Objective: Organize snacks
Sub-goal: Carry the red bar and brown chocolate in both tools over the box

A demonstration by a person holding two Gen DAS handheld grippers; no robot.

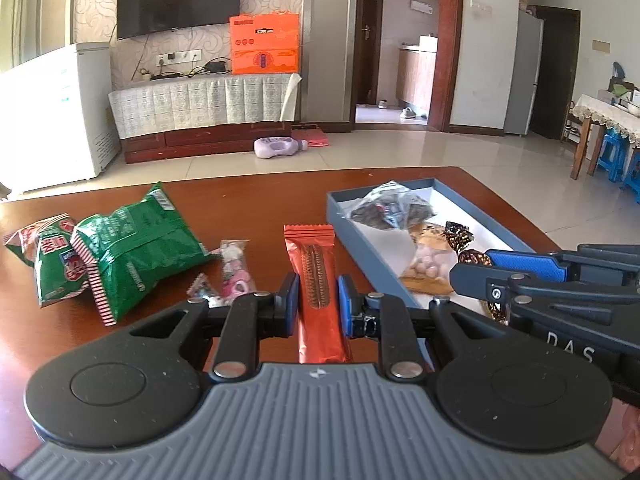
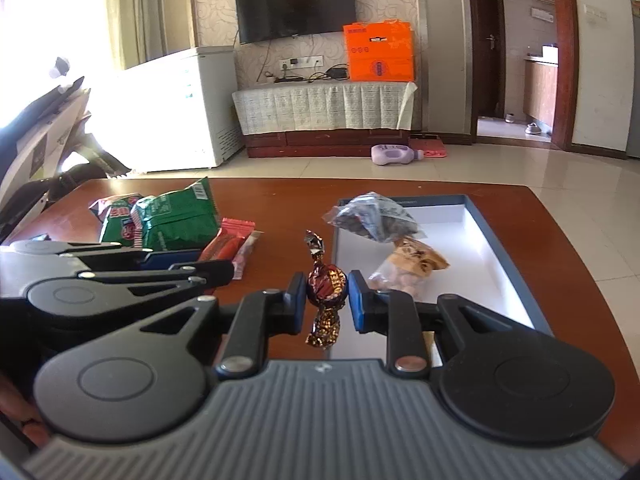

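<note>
Clamped between the blue pads of the left gripper (image 1: 318,304) is an orange-red snack bar (image 1: 316,280), its far crimped end pointing toward the table's far edge and its near end hidden under the gripper body; a dark feather-like print runs along the wrapper, with no readable words. Beside it, the right gripper (image 2: 327,294) pinches a brown foil-wrapped candy (image 2: 326,280) by its round middle, both twisted ends sticking out free; gold lettering on the foil is too small to read. White letters "DAS" show on the right gripper's side in the left view. On the wooden table (image 1: 248,200), a blue tray (image 2: 480,216) near the right edge holds a clear bag of dark pieces (image 2: 374,218) and a tan packet of pale round snacks (image 2: 408,266). Toward the left edge lie green snack bags (image 1: 132,248) with red-and-white striped seals, their print blurred, and a small pink-patterned packet (image 1: 234,272) partly hidden behind the left finger.
</note>
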